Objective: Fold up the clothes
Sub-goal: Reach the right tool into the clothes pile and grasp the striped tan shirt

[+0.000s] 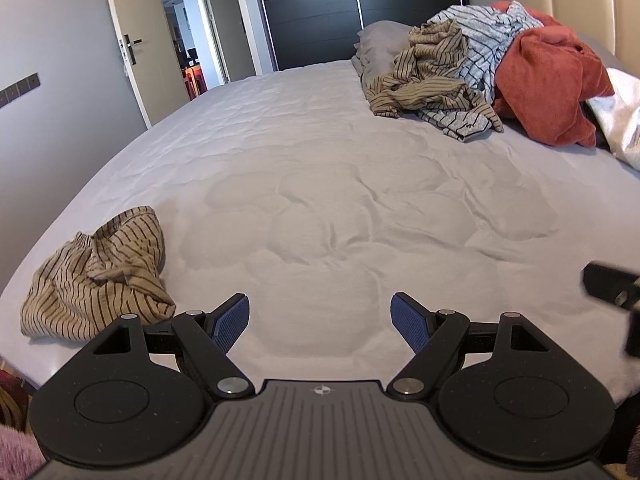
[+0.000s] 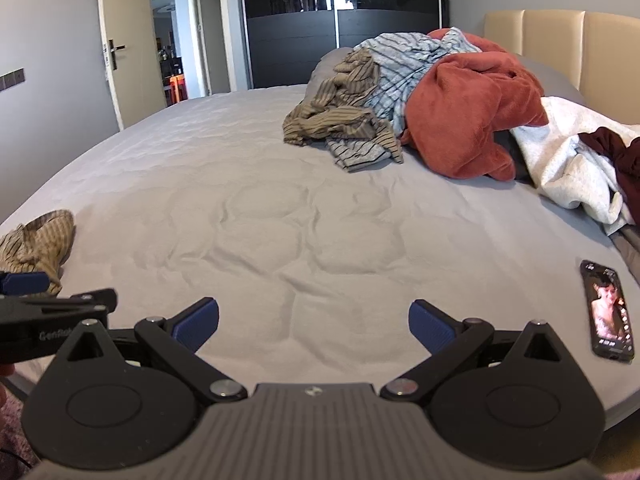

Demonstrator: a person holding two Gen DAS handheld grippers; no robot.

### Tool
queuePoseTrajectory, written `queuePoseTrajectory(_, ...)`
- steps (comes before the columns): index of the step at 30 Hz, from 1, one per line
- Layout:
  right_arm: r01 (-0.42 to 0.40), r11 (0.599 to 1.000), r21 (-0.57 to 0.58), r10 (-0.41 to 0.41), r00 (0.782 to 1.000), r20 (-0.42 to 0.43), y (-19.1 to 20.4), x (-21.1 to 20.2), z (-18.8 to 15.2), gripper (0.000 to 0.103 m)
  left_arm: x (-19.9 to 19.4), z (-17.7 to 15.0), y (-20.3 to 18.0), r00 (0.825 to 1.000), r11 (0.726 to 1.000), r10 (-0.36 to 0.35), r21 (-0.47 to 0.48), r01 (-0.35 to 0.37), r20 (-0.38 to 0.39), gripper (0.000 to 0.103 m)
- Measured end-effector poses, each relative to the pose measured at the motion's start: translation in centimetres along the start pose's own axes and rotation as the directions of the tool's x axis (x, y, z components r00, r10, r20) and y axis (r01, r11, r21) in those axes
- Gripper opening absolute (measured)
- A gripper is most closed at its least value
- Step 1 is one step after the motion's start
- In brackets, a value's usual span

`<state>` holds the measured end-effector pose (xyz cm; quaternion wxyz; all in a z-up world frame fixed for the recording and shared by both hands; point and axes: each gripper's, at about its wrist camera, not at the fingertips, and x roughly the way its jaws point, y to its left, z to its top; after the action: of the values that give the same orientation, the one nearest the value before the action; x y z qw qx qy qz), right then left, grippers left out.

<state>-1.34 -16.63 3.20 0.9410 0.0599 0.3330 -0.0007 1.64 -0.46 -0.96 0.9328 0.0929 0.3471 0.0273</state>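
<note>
Bed [image 1: 320, 184], grey quilted cover, taken as landmark; broad bare middle stretch, likely kept free as folding surface.

Clothes heap [image 1: 500, 68] at bed's headboard end, against grey pillows [image 1: 380, 40]: all crumpled, none folded. Rust-red fleece garment [image 1: 552, 80] on top and toward headboard side; pale blue striped shirt [image 1: 488, 40] beneath and beside it; tan dark-striped garment [image 1: 428, 68] spilling off heap toward bed's middle. White fleecy garment [image 2: 568, 164] and dark maroon piece [image 2: 624, 156] further along same end, seen from right wrist only.

Separate tan striped garment [image 1: 100, 276] near bed's foot-end corner, left edge, well apart from heap, bunched with elastic band showing. Fits either a piece pulled out for folding or one dropped aside; cannot settle which. No folded stack visible anywhere on bed.

Left gripper [image 1: 320, 320] hovering over foot-end edge of bed, blue pads spread wide, holding nothing; striped garment just to its left. Right gripper [image 2: 314, 328] alongside, likewise spread and empty, aimed at bare middle.

Phone [image 2: 608, 312], screen lit, flat on bed's right edge, clear of folding area.

Containers: none in view; no basket, no drawer open. Dark wardrobe [image 1: 360, 12] beyond bed closed.
</note>
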Motion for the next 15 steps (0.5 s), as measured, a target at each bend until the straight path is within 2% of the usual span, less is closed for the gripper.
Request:
queuePoseTrajectory(6,0.044,0.999,0.012,-0.045,0.999,0.019,-2.6,1.5,1.9,0.102,2.1,2.1,-0.3,1.0,1.0,-0.009,0.013,0.009,0.0,0.078)
queuePoseTrajectory(11,0.046,0.999,0.029,-0.047,0.999,0.019,-4.8,4.4,3.6,0.1,5.0,4.1,-1.2,0.999,0.999,-0.038,0.021,0.038,0.001,0.077)
queuePoseTrajectory(12,0.046,0.999,0.028,-0.046,0.999,0.018,-5.2,5.1,4.0,0.098,5.6,4.5,-1.4,0.999,0.999,-0.044,0.023,0.044,0.001,0.077)
queuePoseTrajectory(14,0.043,0.999,0.027,-0.043,0.999,0.018,-6.0,7.0,5.0,0.084,6.8,5.4,-1.8,0.998,0.998,-0.055,0.026,0.055,0.001,0.077)
queuePoseTrajectory(15,0.041,0.999,0.028,-0.042,0.999,0.017,-6.4,7.9,5.5,0.083,7.4,5.8,-1.9,0.998,0.998,-0.061,0.027,0.061,0.001,0.077)
